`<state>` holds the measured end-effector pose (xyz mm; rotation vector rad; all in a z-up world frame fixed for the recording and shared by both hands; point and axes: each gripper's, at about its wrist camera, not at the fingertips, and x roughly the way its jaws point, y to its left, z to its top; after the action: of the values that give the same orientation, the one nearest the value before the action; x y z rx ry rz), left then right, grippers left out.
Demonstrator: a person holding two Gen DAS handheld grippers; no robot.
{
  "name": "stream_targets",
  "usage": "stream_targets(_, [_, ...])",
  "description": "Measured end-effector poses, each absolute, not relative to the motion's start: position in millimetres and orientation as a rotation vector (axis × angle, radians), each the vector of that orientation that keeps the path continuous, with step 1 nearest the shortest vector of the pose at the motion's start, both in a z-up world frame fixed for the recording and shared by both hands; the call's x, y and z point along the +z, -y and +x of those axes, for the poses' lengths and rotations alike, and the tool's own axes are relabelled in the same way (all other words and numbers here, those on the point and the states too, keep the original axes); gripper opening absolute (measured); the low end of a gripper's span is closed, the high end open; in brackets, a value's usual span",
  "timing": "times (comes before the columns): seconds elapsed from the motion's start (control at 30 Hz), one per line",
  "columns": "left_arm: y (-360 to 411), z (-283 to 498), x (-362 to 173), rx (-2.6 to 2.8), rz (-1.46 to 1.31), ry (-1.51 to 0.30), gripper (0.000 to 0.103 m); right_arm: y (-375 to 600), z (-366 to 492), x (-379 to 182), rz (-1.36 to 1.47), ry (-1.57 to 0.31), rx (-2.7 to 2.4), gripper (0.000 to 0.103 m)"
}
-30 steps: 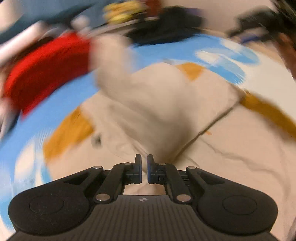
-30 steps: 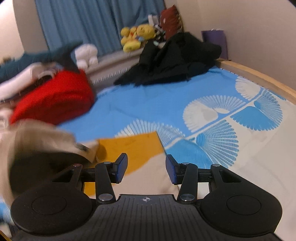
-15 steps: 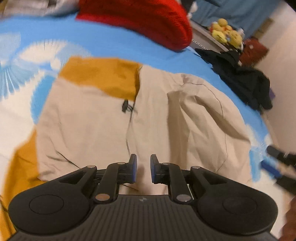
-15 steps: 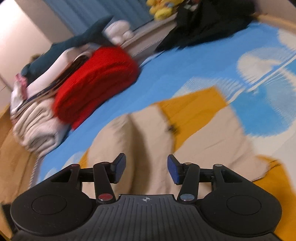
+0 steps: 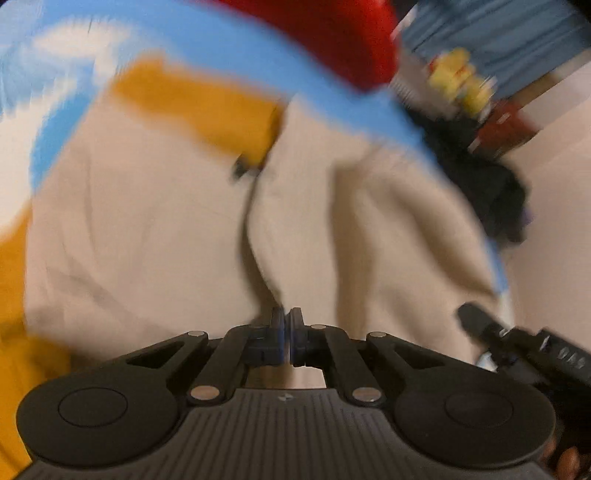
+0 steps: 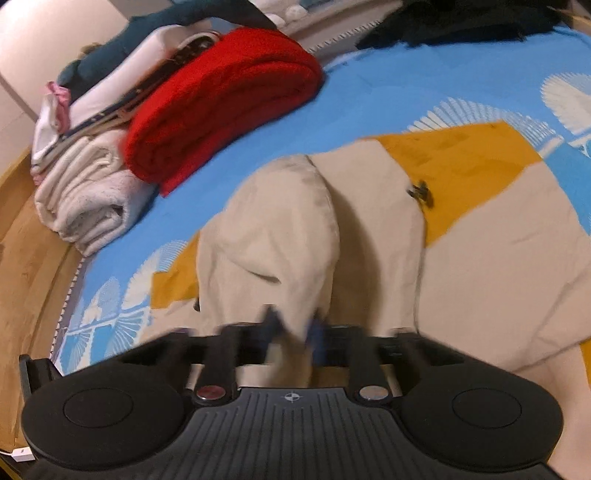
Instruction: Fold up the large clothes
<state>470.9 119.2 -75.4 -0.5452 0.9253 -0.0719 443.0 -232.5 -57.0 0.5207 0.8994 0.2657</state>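
A large beige garment (image 5: 147, 240) lies spread on the bed, with a raised fold (image 6: 277, 240) running toward the right gripper. A small black fastener (image 6: 419, 192) sits at its far edge. My left gripper (image 5: 287, 325) is shut, its tips pinching the near edge of a beige fold. In the right wrist view my right gripper (image 6: 291, 328) is motion-blurred; its jaws have closed in on the beige fold, with cloth between them. The right gripper's body (image 5: 517, 343) also shows at the lower right of the left wrist view.
The bed cover (image 6: 388, 103) is blue with white fans and orange patches. A folded red blanket (image 6: 221, 99) and a stack of white linen (image 6: 85, 199) lie at the far left, black clothes (image 6: 461, 18) at the far right. A wooden bed frame (image 6: 26, 258) borders the left.
Both grippers have come down to the garment's near edge. The right jaws went from wide apart to closed on the fold; the left jaws narrowed their small gap onto the cloth.
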Motion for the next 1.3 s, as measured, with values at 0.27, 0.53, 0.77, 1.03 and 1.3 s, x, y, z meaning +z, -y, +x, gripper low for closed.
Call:
stream_targets(0.27, [-131.4, 455.6, -32.2, -0.095, -0.498, -0.711, 0.002, 280.3, 414.0, -20.5, 0.898, -0.482, 0.355, 0.001])
stream_targets(0.53, [-117.9, 463.5, -110.1, 0.047, -0.417, -1.147, 0.008, 300.6, 425.9, -115.0, 0.829, -1.1, -0.082, 0.003])
stream_targets(0.77, [-90.1, 459.4, -67.6, 0.016, -0.227, -0.9, 0.028, 298.8, 427.4, -108.9, 0.787, -1.106, -0.094, 0.011])
stream_targets(1.03, [-29.8, 459.3, -113.1, -0.277, -0.166, -1.137, 0.044, 293.3, 431.5, -91.7, 0.689, -1.034, -0.011, 0.053])
stream_targets(1.3, [-17.5, 453.9, -130.7, -0.239, -0.05, -1.186, 0.044, 294.9, 439.8, -92.8, 0.687, -0.996, -0.011, 0.054])
